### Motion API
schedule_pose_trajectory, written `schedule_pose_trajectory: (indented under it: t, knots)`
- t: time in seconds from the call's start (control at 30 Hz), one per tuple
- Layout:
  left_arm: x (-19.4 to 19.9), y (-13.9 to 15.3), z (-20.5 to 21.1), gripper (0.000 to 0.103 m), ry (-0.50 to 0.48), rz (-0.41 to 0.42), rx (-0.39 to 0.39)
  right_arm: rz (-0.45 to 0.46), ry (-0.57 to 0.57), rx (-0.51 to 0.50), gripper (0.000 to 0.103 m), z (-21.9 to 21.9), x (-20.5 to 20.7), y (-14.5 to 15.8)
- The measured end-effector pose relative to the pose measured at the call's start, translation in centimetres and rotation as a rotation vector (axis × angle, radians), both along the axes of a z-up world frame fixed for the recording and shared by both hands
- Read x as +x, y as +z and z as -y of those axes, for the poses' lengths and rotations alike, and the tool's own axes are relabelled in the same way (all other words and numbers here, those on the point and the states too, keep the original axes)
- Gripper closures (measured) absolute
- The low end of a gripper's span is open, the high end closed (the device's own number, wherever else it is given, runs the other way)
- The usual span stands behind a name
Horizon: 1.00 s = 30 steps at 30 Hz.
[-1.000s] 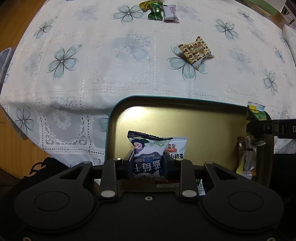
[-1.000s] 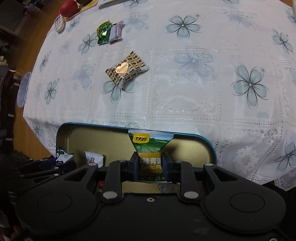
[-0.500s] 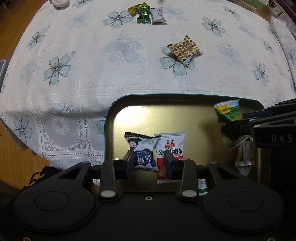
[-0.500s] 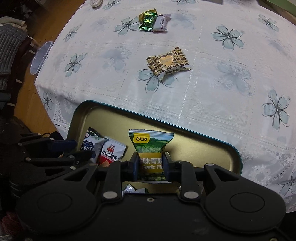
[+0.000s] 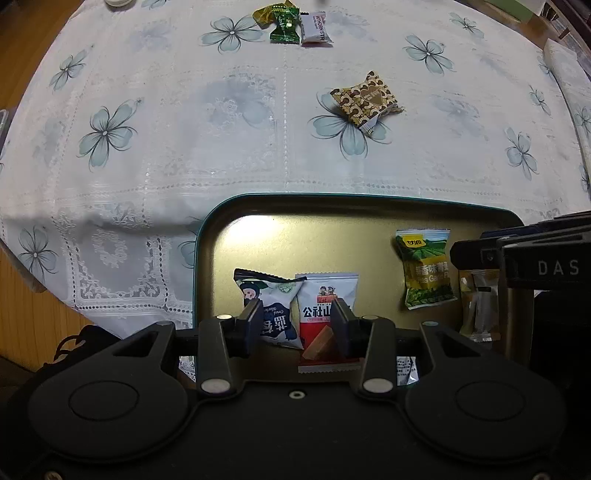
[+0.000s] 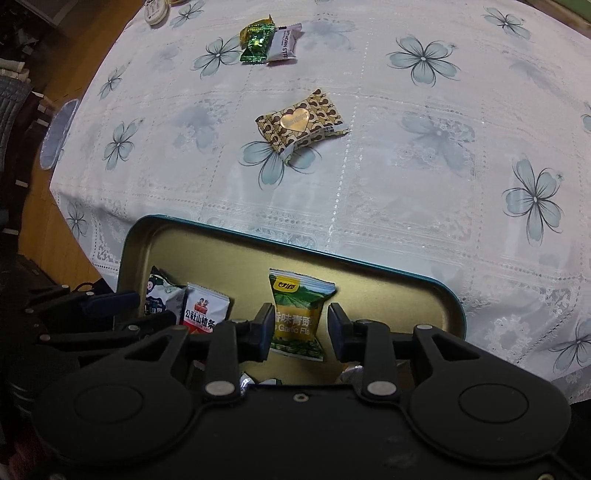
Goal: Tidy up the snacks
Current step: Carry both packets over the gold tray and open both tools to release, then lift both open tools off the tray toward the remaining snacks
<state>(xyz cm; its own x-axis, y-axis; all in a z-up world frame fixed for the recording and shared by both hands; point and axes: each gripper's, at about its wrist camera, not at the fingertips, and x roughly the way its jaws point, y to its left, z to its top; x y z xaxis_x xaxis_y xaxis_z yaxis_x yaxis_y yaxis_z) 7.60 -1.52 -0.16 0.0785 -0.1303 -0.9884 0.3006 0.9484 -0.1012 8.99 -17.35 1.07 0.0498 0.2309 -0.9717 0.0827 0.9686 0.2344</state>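
In the tray on the bench, only the left view shows clear-wrapped snacks. Both downward-pointing grippers have just been opening: left gripper spread over the blue packet, right gripper spread around the green pea packet.

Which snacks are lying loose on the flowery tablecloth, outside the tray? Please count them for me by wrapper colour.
Green wrapper: 1
Yellow-gold wrapper: 1
White wrapper: 1
Brown wrapper with a gold heart: 1
Total: 4
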Motion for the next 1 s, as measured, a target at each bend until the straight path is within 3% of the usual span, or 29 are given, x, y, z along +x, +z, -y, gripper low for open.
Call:
schedule_pose_trajectory:
  t: [0.63,1.0]
  knots:
    - [2.9,0.8,4.1,0.054,0.038,0.097,0.044,0.035,-0.17,-0.009,0.069,3.9,0.0,1.4]
    - [7.8,3.4,6.7,0.053,0.033,0.195,0.048,0.013,-0.281,-0.008,0.067,5.6,0.8,1.0]
